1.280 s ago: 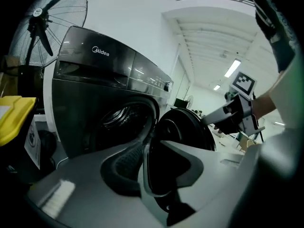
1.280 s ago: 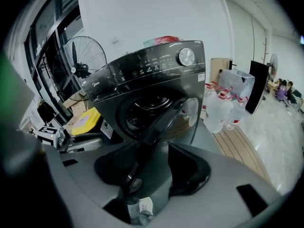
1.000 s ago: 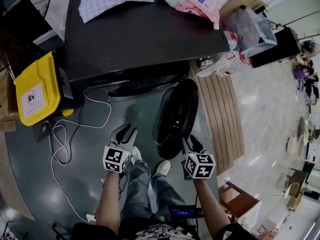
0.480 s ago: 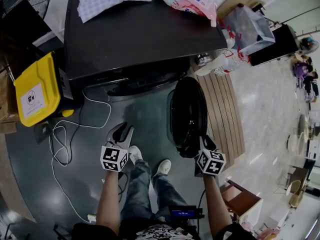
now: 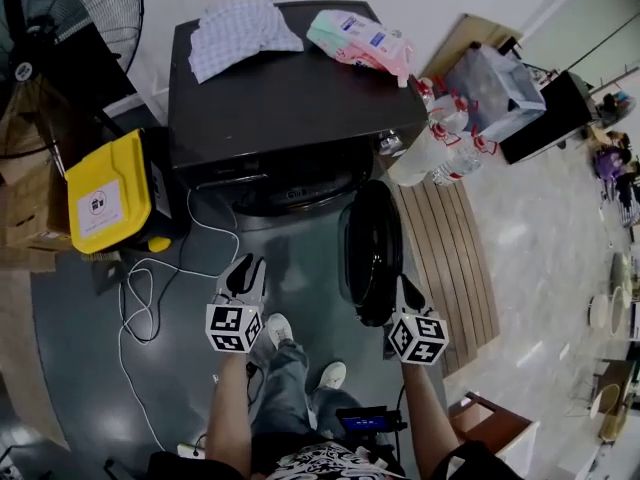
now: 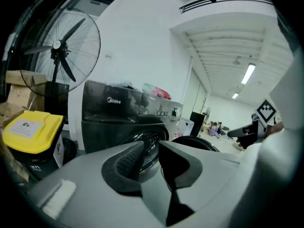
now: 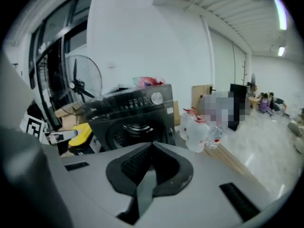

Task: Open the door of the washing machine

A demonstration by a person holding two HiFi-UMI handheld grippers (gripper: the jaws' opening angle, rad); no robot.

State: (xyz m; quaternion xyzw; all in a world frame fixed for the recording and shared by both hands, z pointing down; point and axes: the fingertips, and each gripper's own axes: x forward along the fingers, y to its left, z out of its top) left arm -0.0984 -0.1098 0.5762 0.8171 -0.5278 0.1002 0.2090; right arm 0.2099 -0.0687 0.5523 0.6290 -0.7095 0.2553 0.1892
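The black front-loading washing machine (image 5: 290, 88) stands at the top of the head view, its drum opening (image 5: 300, 183) uncovered. Its round dark door (image 5: 370, 253) hangs swung out to the right, edge-on to me. My right gripper (image 5: 405, 293) is just beside the door's near rim, shut, with nothing in it (image 7: 152, 145). My left gripper (image 5: 243, 273) hovers over the grey floor left of the door. Its jaws are closing, a gap still between them and nothing in it (image 6: 151, 146). Both gripper views face the machine front (image 6: 114, 113) (image 7: 137, 113).
A yellow bin (image 5: 105, 193) and a standing fan (image 5: 60, 28) are left of the machine, and a white cable (image 5: 150, 288) trails on the floor. Water bottles (image 5: 440, 143) and a wooden slatted platform (image 5: 445, 248) lie to the right. A checked cloth (image 5: 240, 33) and a pink pack (image 5: 360, 38) rest on top.
The door swung further open to the right. The right gripper came off its rim and shut. Both grippers rose, and the head view pulled back.
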